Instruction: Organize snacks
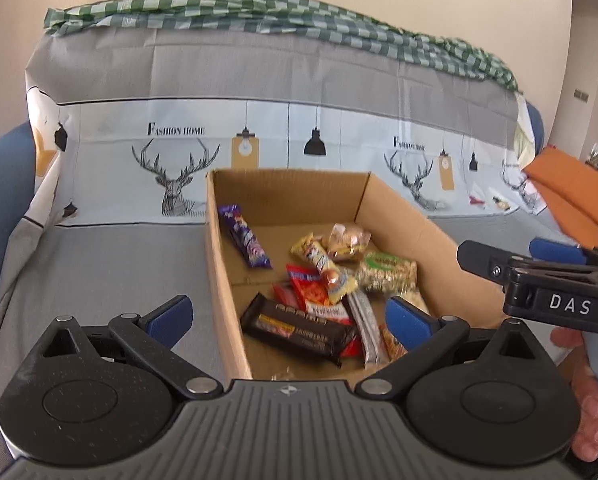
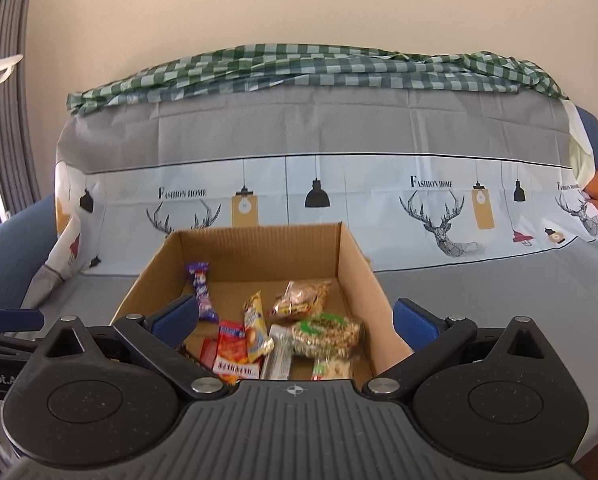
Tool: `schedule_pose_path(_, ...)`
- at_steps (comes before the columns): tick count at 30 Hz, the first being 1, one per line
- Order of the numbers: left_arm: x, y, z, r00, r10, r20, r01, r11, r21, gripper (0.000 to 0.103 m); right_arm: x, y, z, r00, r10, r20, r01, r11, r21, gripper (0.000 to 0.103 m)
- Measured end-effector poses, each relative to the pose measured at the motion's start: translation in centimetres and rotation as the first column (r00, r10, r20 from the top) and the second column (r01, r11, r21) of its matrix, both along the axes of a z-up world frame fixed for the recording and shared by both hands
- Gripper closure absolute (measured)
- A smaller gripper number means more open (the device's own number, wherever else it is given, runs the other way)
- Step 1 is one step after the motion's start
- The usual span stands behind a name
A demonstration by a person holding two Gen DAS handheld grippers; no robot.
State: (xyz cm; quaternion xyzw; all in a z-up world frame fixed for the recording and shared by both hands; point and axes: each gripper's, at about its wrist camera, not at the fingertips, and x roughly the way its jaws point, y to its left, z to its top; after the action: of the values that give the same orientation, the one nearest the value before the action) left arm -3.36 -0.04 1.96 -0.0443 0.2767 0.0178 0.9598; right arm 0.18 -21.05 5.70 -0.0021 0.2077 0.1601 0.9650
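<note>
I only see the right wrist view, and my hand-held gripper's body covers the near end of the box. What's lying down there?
Observer: A black bar wrapper lies across the near end of the cardboard box, overlapping the red packets.
Operator: Understood. On my left edge I only catch one blue fingertip. How does the other gripper stand?
Observer: The left hand-held gripper is open, fingers spread wide just short of the box's near end, with nothing gripped.
</note>
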Motion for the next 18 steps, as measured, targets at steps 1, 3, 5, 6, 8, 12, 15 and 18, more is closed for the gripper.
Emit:
schedule_pose_path(1,0.0,-0.2,-0.2,1.0,0.004,-0.012,-0.004,1.0,0.012,0.001,-0.3,0.1,-0.1,1.0,0.01,0.001,-0.01,1.0,-0.012,0.001)
schedule_pose_path(3,0.2,-0.6,-0.8,0.999,0.013,-0.035,-0.012,0.999,0.03,0.001,-0.6,0.4,-0.4,1.0,0.023,0.002,-0.023,0.999,-0.043,0.001)
schedule_pose_path(5,0.5,-0.5,-1.1,0.999,0.018,-0.047,-0.016,0.999,0.029,0.001,-0.3,0.6,-0.7,1.0,0.026,-0.012,-0.027,0.997,-0.066,0.001)
schedule_pose_path(6,0.8,-0.4,-1.3,0.998,0.025,-0.053,-0.024,0.999,0.024,0.001,-0.1,0.6,-0.8,0.999,0.024,-0.022,-0.025,0.997,-0.066,0.001)
schedule_pose_path(8,1.1,0.0,-1.4,0.997,0.04,-0.063,-0.039,0.999,0.009,0.001,0.3,0.6,-1.0,0.999,0.013,-0.045,-0.016,0.998,-0.058,0.001)
schedule_pose_path(12,1.7,0.7,-1.6,0.995,0.059,-0.085,-0.062,0.998,-0.03,0.001,0.9,0.8,-1.1,0.997,-0.004,-0.073,0.001,0.999,-0.046,0.001)
schedule_pose_path(15,2.0,1.1,-1.7,0.992,0.072,-0.1,-0.078,0.996,-0.053,0.001,1.2,1.2,-1.4,0.997,-0.004,-0.082,-0.001,0.998,-0.061,0.001)
schedule_pose_path(18,2.1,1.4,-1.8,0.991,0.08,-0.111,-0.088,0.994,-0.07,0.001,1.1,1.5,-1.6,0.997,0.006,-0.079,-0.012,0.997,-0.081,0.001)
